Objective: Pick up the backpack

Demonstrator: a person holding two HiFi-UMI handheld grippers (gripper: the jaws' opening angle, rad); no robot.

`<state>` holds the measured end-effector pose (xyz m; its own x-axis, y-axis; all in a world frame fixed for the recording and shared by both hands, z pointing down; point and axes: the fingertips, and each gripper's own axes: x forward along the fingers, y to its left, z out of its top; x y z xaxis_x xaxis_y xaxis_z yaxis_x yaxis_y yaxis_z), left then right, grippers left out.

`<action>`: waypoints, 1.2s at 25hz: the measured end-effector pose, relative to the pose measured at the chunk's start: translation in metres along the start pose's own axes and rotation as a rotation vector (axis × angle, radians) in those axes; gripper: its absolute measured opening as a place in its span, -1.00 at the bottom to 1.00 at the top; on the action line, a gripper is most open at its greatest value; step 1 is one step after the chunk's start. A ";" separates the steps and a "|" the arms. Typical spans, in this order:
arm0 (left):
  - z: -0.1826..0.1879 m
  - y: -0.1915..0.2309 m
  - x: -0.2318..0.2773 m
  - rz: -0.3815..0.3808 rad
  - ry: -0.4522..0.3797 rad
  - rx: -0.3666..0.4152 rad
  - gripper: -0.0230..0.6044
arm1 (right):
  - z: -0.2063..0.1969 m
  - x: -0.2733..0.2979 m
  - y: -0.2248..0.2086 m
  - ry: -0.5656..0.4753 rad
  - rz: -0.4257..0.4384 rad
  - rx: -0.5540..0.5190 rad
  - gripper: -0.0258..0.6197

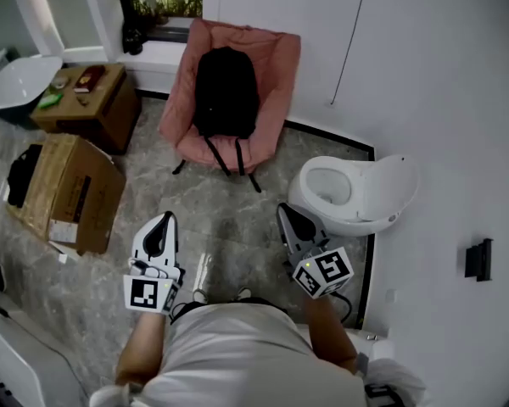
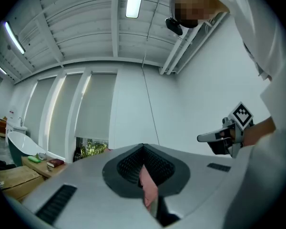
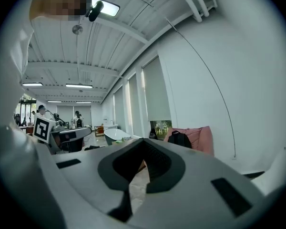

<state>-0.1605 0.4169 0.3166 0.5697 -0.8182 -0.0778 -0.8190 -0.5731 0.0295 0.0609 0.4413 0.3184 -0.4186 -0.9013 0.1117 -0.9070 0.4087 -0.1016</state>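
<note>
Left gripper (image 1: 165, 220) and right gripper (image 1: 285, 212) both clenched empty, black fabric backpack (image 1: 226, 91) well ahead in a pink padded chair (image 1: 274, 62), grey marble floor (image 1: 225, 219) between, brown cardboard box (image 1: 68, 195) left, white toilet bowl (image 1: 369, 195) right.

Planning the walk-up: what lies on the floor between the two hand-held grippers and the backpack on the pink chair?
Only bare marble floor, as the head view shows; the cardboard box and white toilet sit off to either side.
</note>
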 end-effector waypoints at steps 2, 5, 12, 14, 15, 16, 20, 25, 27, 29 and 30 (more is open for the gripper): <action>0.001 -0.011 0.006 0.002 -0.006 -0.004 -0.88 | -0.005 -0.008 -0.010 0.008 0.002 0.009 -0.85; 0.003 -0.028 0.011 -0.005 -0.014 0.007 -0.88 | -0.013 -0.021 -0.024 0.018 0.007 0.021 -0.85; -0.018 -0.042 0.031 0.005 0.034 0.005 -0.88 | -0.035 -0.034 -0.060 0.028 -0.014 0.077 -0.85; -0.021 -0.039 0.044 0.006 0.038 -0.002 -0.88 | -0.043 -0.028 -0.069 0.047 -0.012 0.083 -0.85; -0.024 -0.036 0.053 0.003 0.038 -0.009 -0.88 | -0.047 -0.022 -0.074 0.057 -0.013 0.084 -0.85; -0.028 -0.033 0.062 -0.003 0.041 -0.018 -0.88 | -0.049 -0.013 -0.079 0.065 -0.015 0.082 -0.85; -0.053 -0.012 0.111 -0.045 0.061 -0.064 -0.88 | -0.050 0.033 -0.096 0.099 -0.020 0.054 -0.85; -0.065 0.041 0.198 -0.093 0.060 -0.096 -0.88 | -0.051 0.115 -0.133 0.141 -0.068 0.091 -0.85; -0.059 0.071 0.233 -0.111 0.045 -0.094 -0.88 | -0.038 0.158 -0.142 0.147 -0.065 0.089 -0.85; -0.056 0.100 0.262 -0.129 0.043 -0.094 -0.88 | -0.023 0.199 -0.148 0.147 -0.064 0.081 -0.85; -0.056 0.115 0.274 -0.139 0.045 -0.089 -0.88 | -0.016 0.218 -0.150 0.145 -0.067 0.079 -0.85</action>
<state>-0.0945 0.1244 0.3541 0.6814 -0.7307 -0.0427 -0.7237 -0.6813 0.1095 0.1054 0.1856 0.3740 -0.3644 -0.8936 0.2620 -0.9292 0.3302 -0.1658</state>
